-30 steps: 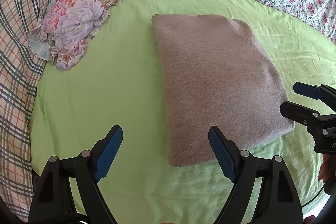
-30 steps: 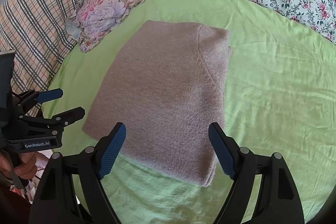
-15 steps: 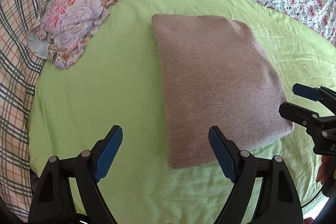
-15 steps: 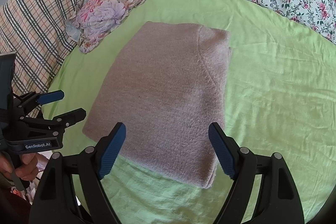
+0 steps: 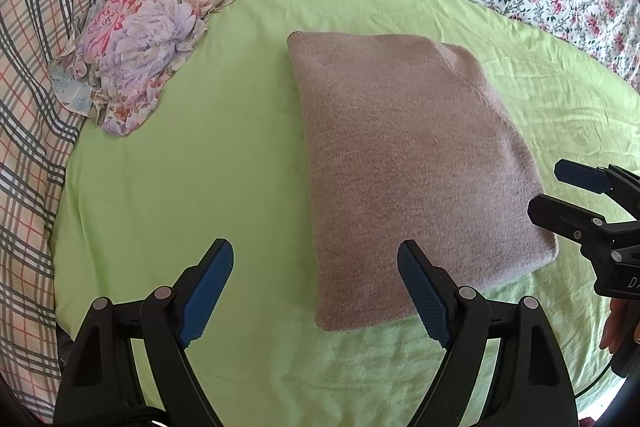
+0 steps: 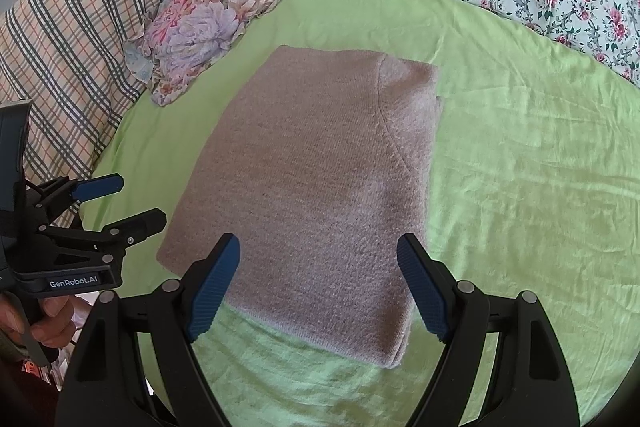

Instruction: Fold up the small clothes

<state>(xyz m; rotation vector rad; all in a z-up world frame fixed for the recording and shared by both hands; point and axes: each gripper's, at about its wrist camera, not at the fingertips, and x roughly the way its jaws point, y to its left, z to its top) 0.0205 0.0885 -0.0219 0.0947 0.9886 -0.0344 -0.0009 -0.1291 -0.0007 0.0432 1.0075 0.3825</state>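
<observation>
Sweater (image 6: 320,195) lies folded on the bed (image 6: 520,187), long axis running away from both grippers; right gripper (image 6: 319,283) nearer, left gripper (image 5: 316,293) beside, fingers spread wide, empty.

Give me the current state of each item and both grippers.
left gripper: open, empty, above the near-left corner of the sweater.
right gripper: open, empty, above its near edge.
knit sweater: folded into a flat rectangle on the green sheet.
floral cloth: bunched up, apart from the sweater.
</observation>
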